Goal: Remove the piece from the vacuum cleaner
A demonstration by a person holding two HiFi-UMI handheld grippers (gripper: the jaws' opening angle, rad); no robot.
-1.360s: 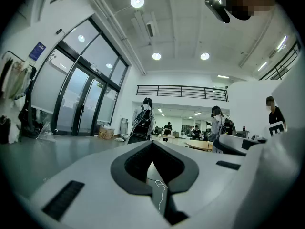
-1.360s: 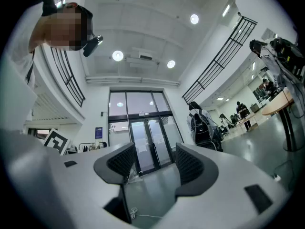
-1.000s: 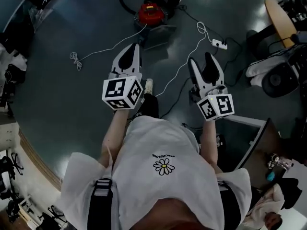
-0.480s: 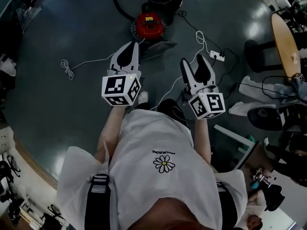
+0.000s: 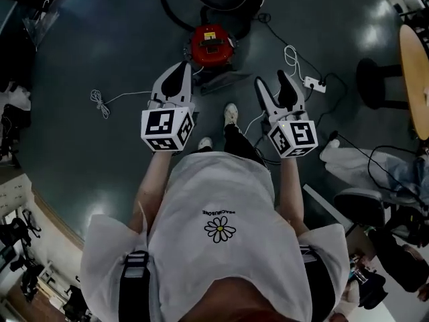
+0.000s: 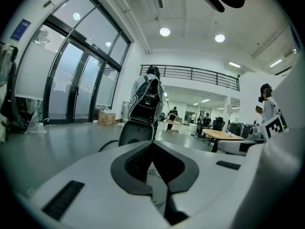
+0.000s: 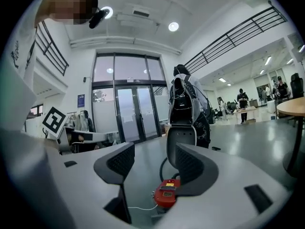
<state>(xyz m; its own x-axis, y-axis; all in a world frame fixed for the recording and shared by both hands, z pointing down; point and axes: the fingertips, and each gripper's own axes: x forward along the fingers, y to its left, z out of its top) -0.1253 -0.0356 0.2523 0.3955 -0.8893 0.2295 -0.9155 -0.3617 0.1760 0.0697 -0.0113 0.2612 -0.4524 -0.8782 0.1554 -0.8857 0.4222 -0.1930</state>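
Task not started: vac (image 5: pixel 212 45) sat on floor (image 5: pixel 100 39), untouched, both grippers well short. L gripper (image 5: pixel 182 69) fingers pinched together, empty; R gripper (image 5: pixel 270 80) fingers wide, empty. Approach + pull piece remained.

A red vacuum cleaner (image 5: pixel 212 45) with a yellow label stands at 12 o'clock on the dark grey floor (image 5: pixel 100 159), with a white cable (image 5: pixel 114 98) at 9 o'clock. The white, black-lined left gripper (image 5: pixel 185 66) and right gripper (image 5: pixel 271 78) carry black-and-white square-marker cubes. The person's white shirt (image 5: pixel 221 193) bears a yellow-centred daisy.
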